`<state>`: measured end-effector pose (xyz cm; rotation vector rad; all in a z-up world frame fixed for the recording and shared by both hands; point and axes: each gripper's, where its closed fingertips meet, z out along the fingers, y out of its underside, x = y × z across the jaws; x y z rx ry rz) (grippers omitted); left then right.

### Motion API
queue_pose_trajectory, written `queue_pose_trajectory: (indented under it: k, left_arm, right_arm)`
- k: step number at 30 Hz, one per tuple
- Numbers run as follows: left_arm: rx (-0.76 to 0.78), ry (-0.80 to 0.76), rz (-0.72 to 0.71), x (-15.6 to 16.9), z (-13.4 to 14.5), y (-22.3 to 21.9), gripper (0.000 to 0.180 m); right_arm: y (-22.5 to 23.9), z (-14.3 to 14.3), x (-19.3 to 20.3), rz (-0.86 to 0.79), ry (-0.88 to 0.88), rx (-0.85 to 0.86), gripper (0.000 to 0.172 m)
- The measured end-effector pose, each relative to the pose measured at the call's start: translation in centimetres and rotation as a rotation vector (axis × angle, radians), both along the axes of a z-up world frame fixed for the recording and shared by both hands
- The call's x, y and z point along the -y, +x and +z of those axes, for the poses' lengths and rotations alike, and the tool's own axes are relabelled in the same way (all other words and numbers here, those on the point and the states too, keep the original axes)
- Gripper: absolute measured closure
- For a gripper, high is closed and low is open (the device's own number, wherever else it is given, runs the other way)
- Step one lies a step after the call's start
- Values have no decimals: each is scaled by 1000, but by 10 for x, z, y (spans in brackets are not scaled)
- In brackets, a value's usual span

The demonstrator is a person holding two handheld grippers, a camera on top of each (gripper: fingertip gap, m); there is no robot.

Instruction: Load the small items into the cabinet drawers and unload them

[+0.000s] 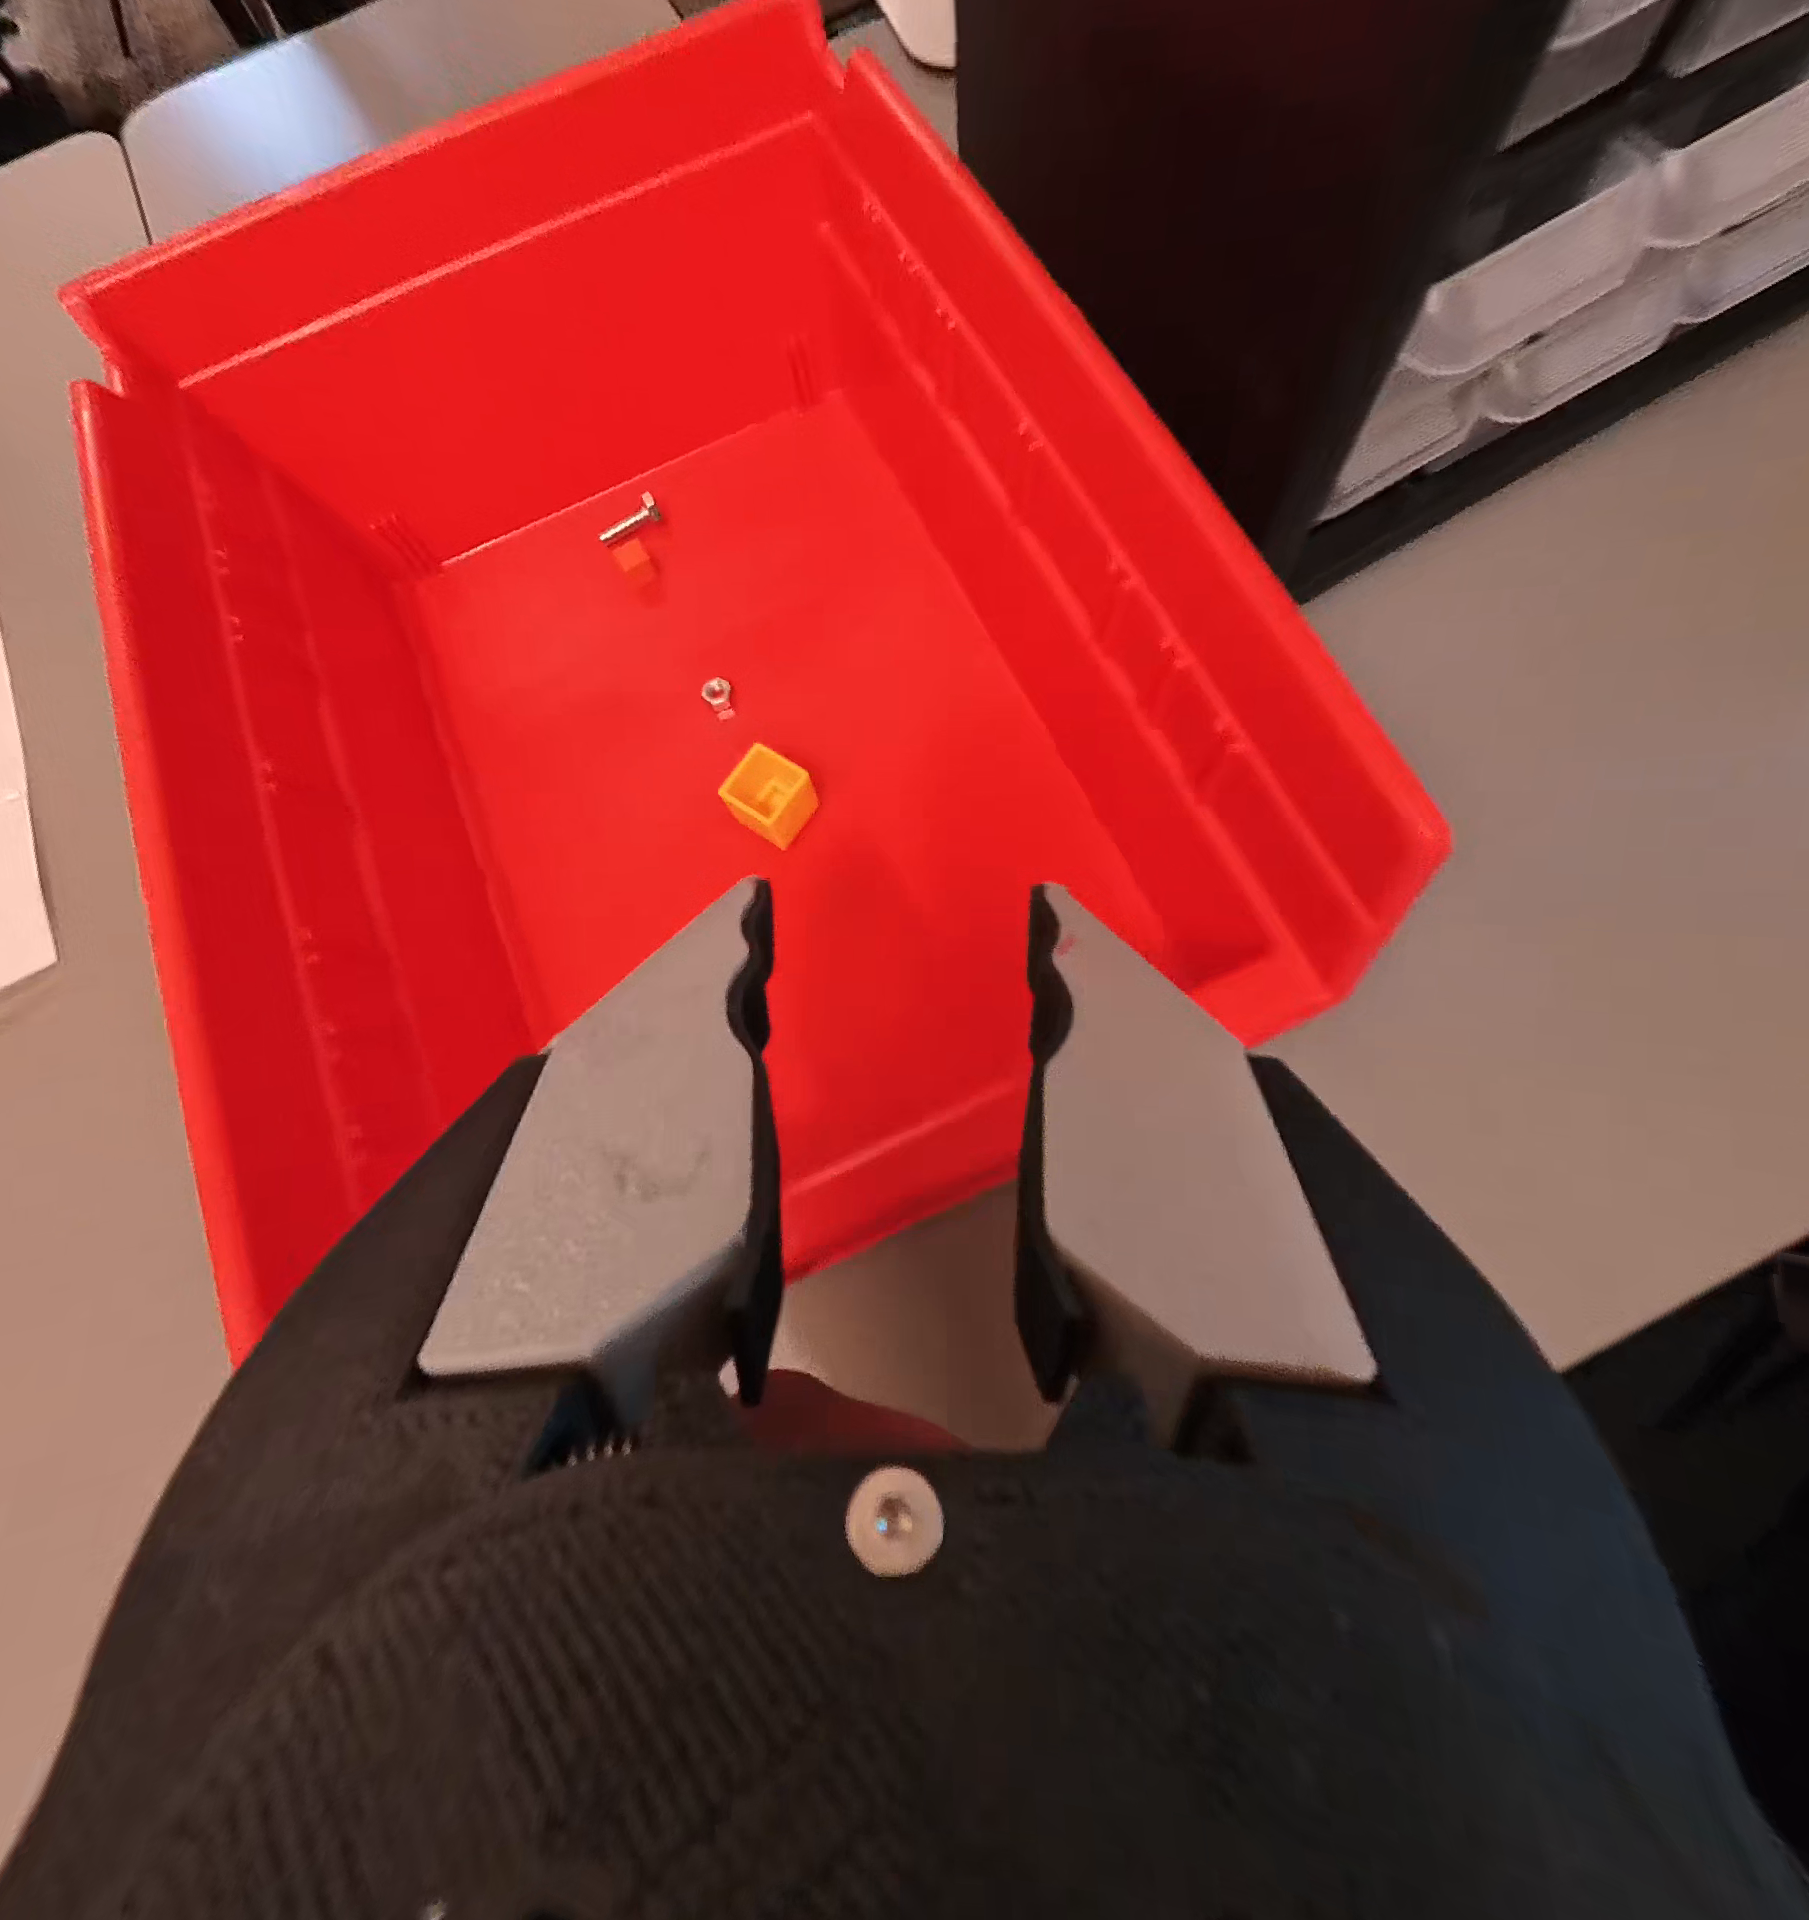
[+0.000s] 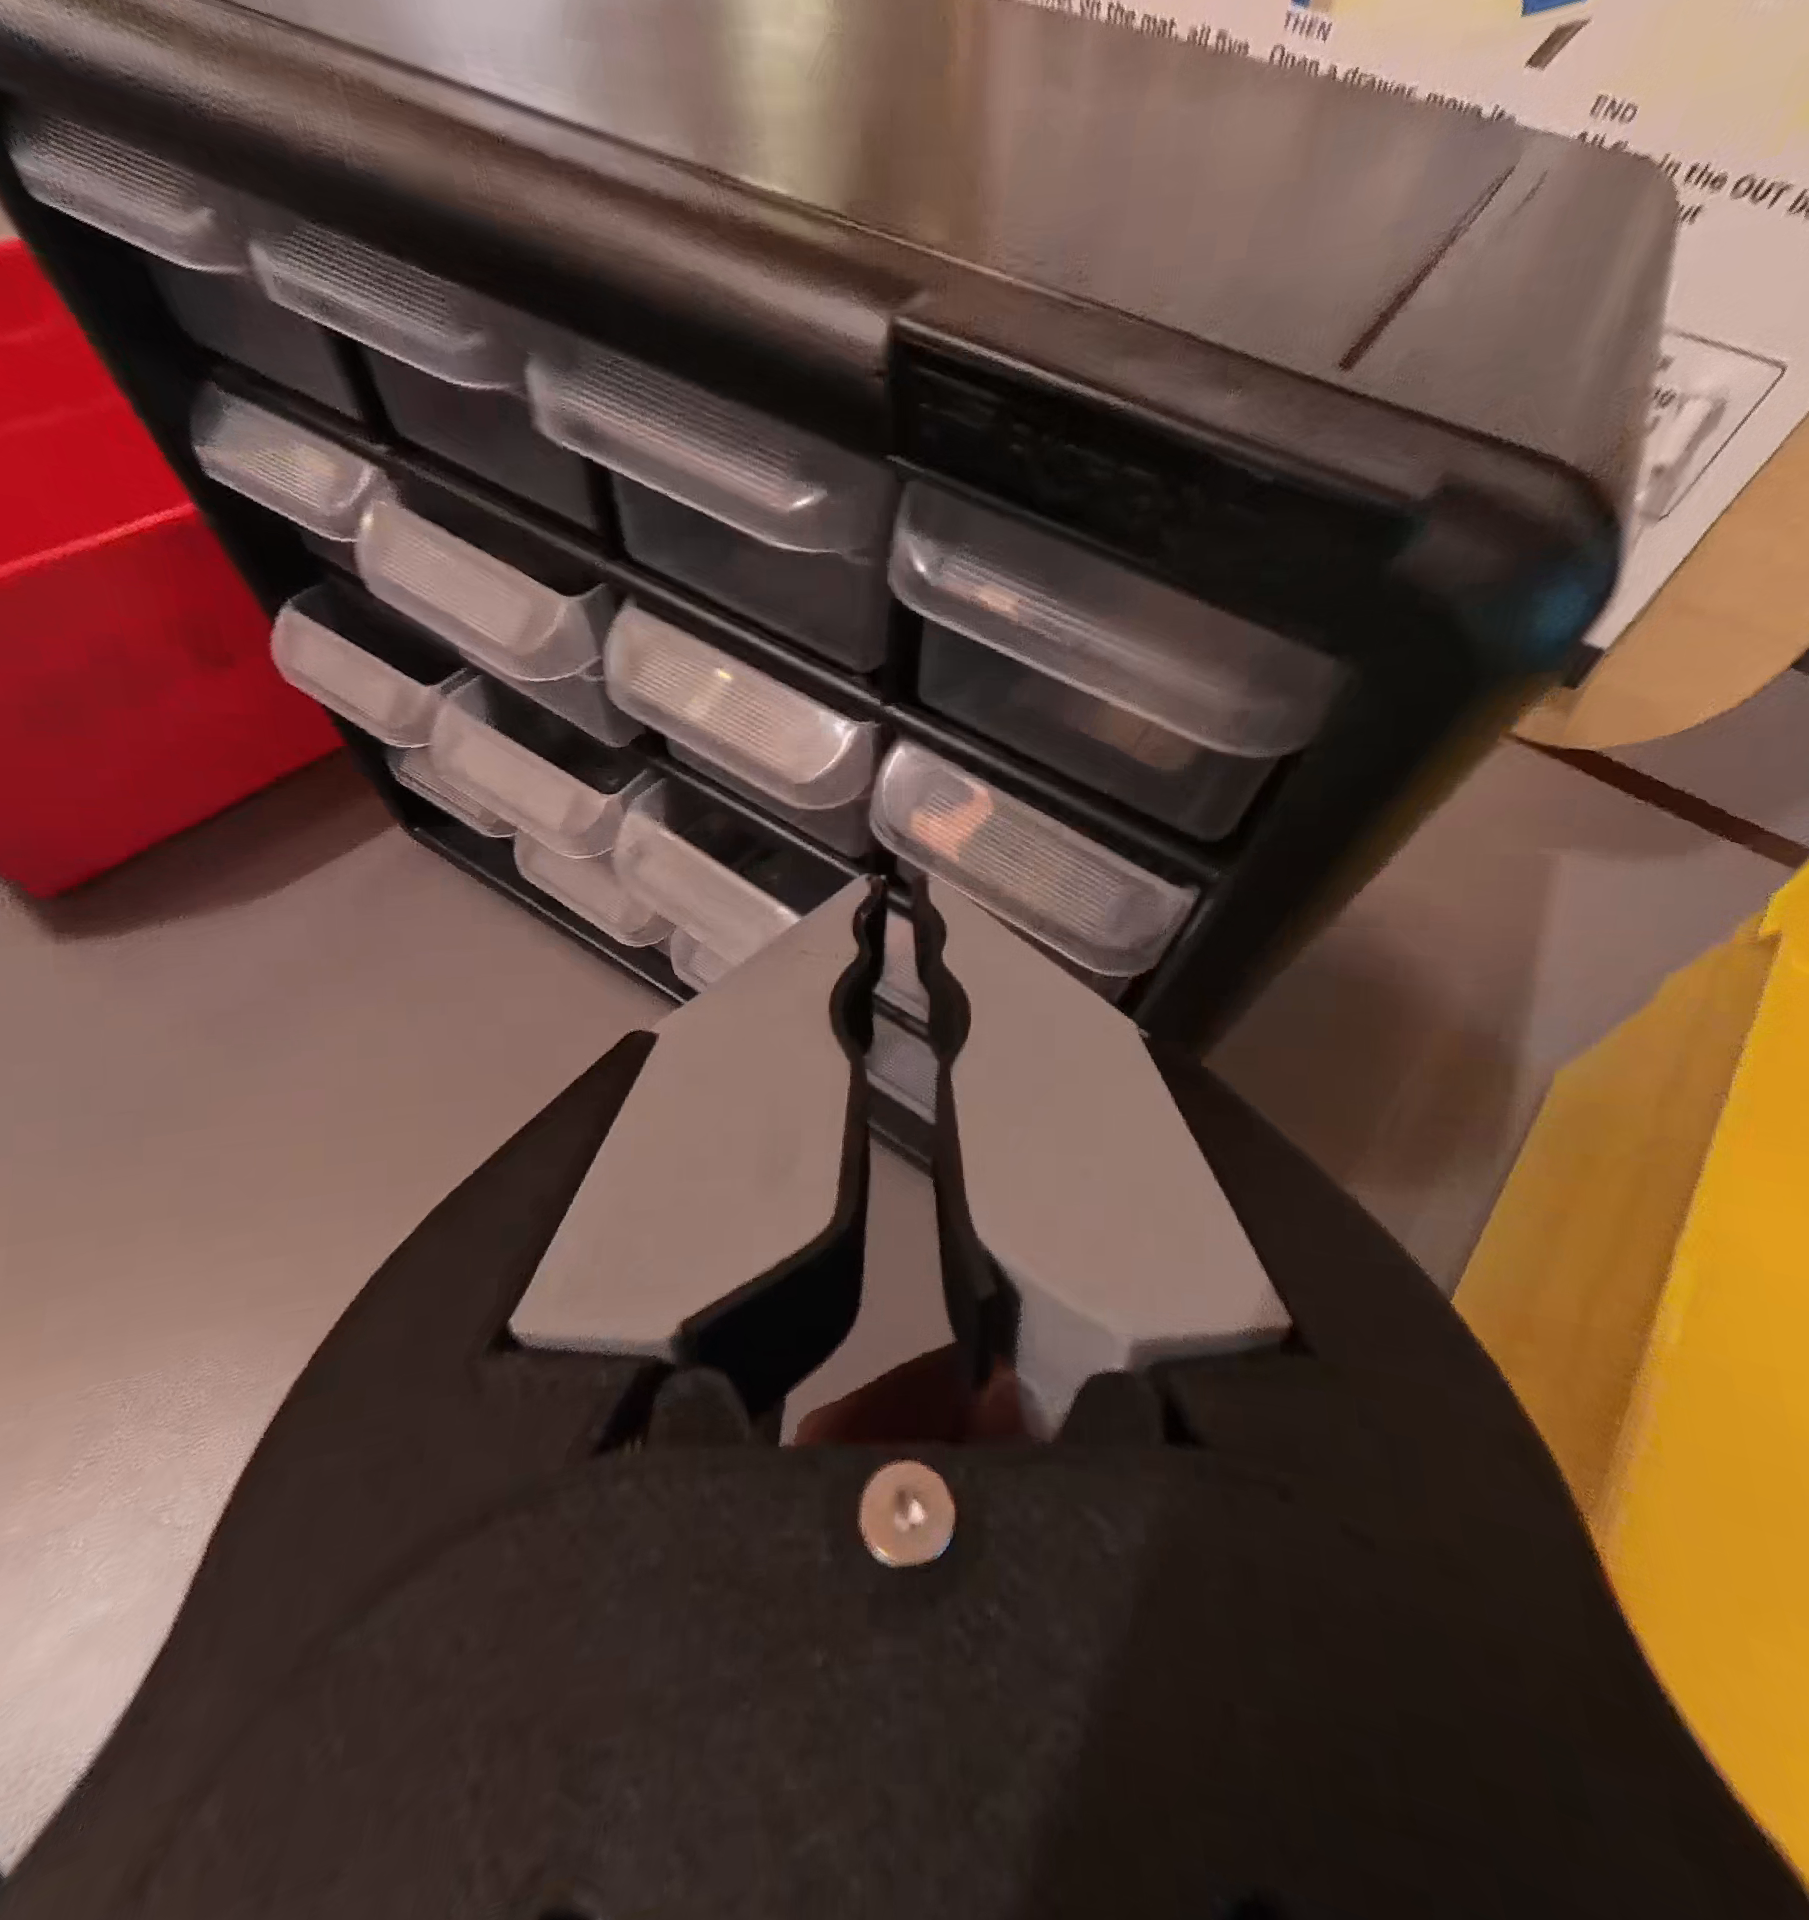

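The small items lie on the floor of a red bin [image 1: 588,312] that stands on a grey table [image 1: 1606,727]. They are an orange cube [image 1: 768,795], a metal nut [image 1: 716,690] and a metal bolt [image 1: 630,520], with a tiny red piece [image 1: 628,564] touching the bolt.

The left gripper [image 1: 895,888] hangs over the near part of the bin with its fingers spread wide and nothing between them; only the red floor shows in the gap. The cube sits just beyond the tip of the finger [image 1: 758,935] on the left of the view, a little outside the gap and apart from it. The nut lies just past the cube, and the bolt farther on, near the far wall of the bin. None of the three touches the gripper.

The cabinet [image 2: 1243,343] is black, with rows of clear drawers, and stands just beside the bin on the same table. Several drawers stick out farther than others. One drawer [image 2: 1025,852] in the rightmost column shows something orange-brown behind its clear front; what it is cannot be told.

The right gripper [image 2: 898,888] points at the lower drawers with its fingers drawn almost together, a thin slit left between the tips, and nothing pinched. Whether the tips touch a drawer cannot be told. A yellow bin [image 2: 1710,1247] stands to the right of the cabinet, and a printed sheet [image 2: 1710,156] lies behind it.
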<state>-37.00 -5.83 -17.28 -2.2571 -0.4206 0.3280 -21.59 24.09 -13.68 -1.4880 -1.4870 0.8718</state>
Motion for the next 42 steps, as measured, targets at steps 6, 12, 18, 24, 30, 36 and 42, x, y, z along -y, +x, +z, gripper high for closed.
queue_pose_trajectory:
  k: [6,12,18,24,30,36,42]
  left_arm:
    - [-31,-264,-89,-22,-33,-41,132]
    - [-40,-510,-230,-32,-68,-64,123]
    - [-15,-649,-280,-35,-84,-75,160]
    - [-161,-715,-235,-22,-64,-87,161]
    - [-465,-430,-352,-69,20,-22,162]
    - [-707,-36,-592,-131,102,95,161]
    - [-739,131,-700,-167,136,163,161]
  right_arm:
    - [0,-11,11,63,-75,23,163]
    - [37,-24,37,146,-24,24,152]
    - [68,-23,54,193,-90,-7,146]
    - [90,-30,77,268,-201,-15,146]
    - [75,-5,68,235,-305,-159,143]
    - [39,61,19,138,-617,-524,134]
    - [14,60,-7,42,-792,-627,137]
